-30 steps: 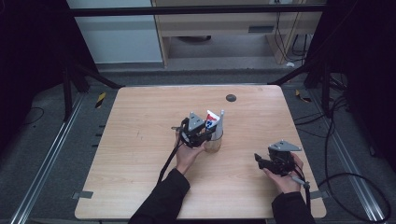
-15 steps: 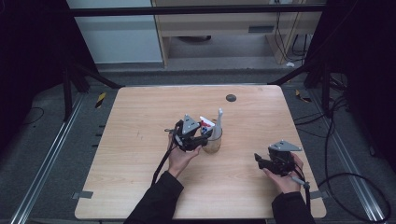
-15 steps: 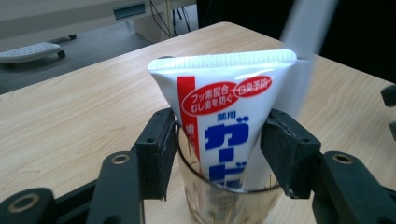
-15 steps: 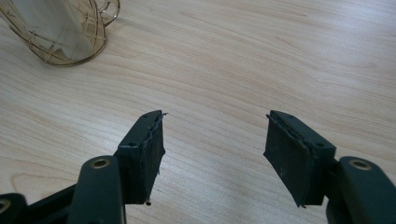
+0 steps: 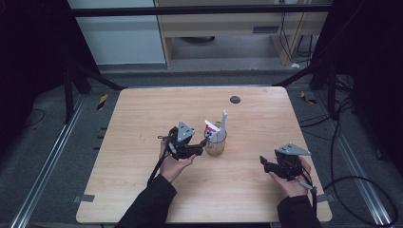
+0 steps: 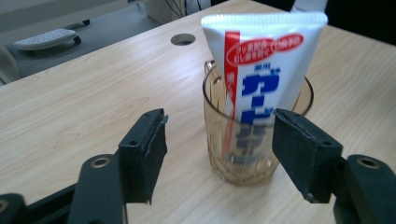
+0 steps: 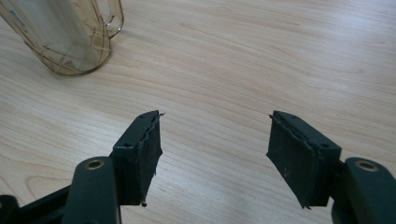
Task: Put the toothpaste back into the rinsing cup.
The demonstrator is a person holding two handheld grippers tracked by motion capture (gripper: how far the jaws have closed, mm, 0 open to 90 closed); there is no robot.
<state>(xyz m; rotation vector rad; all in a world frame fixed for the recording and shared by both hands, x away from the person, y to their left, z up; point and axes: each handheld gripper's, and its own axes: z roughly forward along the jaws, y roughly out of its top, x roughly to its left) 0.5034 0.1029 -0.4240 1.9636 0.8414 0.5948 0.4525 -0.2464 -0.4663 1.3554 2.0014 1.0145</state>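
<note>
Surface (image 5: 142,123): pale wood, seen from above | Cup (image 5: 215,147): clear amber, upright near the middle, holding a white tube (image 5: 211,130) and a pale slim item | Left tongs (image 5: 202,145): just beside the cup, jaws just been opening, nothing gripped | Right tongs (image 5: 263,163): well apart at the right, resting in a hand | Dark round hole (image 5: 235,99): near the far edge

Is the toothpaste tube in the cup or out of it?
In. The toothpaste tube stands upright inside the amber cup, crimped end up, clear of the left gripper.
</note>
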